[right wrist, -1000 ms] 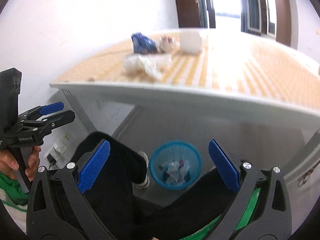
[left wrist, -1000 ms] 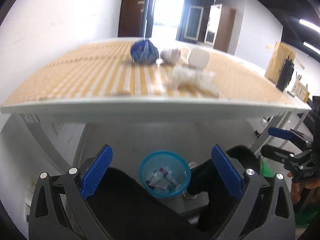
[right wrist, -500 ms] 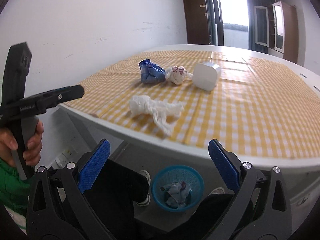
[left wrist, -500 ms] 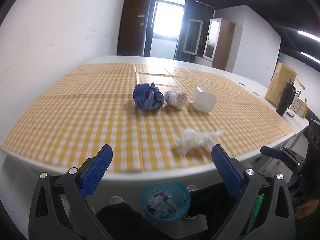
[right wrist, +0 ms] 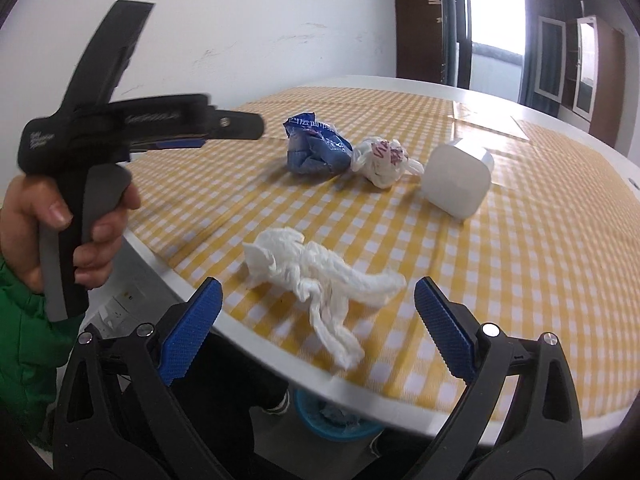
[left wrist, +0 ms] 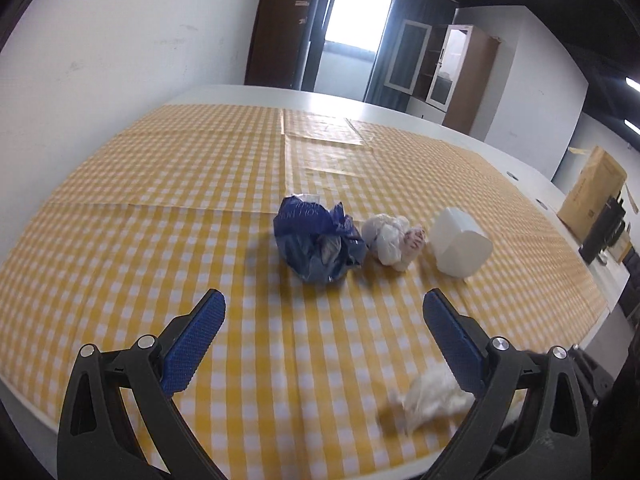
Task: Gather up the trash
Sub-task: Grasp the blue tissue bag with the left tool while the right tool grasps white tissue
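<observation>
Both tongs rose above the yellow-checked tabletop (left wrist: 160, 208) | left tongs (left wrist: 320, 320) and right tongs (right wrist: 316, 304) spread, empty | crumpled white tissue (right wrist: 320, 272) near tabletop's front edge, before right tongs, likely first pick | blue mesh bin (right wrist: 336, 424) beneath edge.

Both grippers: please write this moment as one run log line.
left gripper: open, empty | right gripper: open, empty | white tissue: on table, ungrasped | blue bin: under table

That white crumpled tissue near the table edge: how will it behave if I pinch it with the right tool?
The white tissue looks thin and crumpled, so it is probably very light and should squash flat between the pads. Its loose twisted tail trails toward the table edge and will likely dangle. The right tool is open around it.
</observation>
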Demonstrator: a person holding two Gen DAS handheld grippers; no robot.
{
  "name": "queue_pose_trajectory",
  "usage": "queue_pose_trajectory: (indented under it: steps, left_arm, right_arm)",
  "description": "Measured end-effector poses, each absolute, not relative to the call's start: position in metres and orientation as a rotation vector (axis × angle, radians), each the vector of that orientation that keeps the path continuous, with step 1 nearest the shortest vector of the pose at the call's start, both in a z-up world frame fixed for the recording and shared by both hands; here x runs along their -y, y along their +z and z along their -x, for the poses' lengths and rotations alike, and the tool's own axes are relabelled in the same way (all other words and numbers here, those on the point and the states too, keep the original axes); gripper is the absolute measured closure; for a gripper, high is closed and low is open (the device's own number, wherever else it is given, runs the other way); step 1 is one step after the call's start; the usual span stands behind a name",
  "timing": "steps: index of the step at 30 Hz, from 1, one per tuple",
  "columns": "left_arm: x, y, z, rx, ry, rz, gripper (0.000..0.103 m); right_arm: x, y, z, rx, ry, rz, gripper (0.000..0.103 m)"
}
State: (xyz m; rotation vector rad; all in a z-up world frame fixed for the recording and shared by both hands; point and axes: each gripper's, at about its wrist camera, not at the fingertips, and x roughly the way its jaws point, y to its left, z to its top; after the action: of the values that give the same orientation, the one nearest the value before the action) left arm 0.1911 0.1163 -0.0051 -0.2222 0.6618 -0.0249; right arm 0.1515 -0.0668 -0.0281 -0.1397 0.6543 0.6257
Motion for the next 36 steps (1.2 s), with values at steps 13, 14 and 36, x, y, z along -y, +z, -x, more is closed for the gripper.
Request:
queue_pose_trajectory:
  steps: [13,14,36]
  left_arm:
    - [-0.122,-0.021,-0.265,-0.755,-0.017,0.287,0.012]
    - [-0.122,-0.023,-0.269,-0.762,-0.015,0.287,0.015]
    - [-0.087,0.001,-0.146,-0.587,-0.1,0.321,0.079]
  right_arm:
    - [0.044,-0.047,-0.182,-0.756,0.674,0.191,0.052]
    - [0.044,-0.049,-0.182,-0.76,0.674,0.188,0.061]
    - [0.11,-0.025,-0.129,-0.62,0.604,-0.036,0.089]
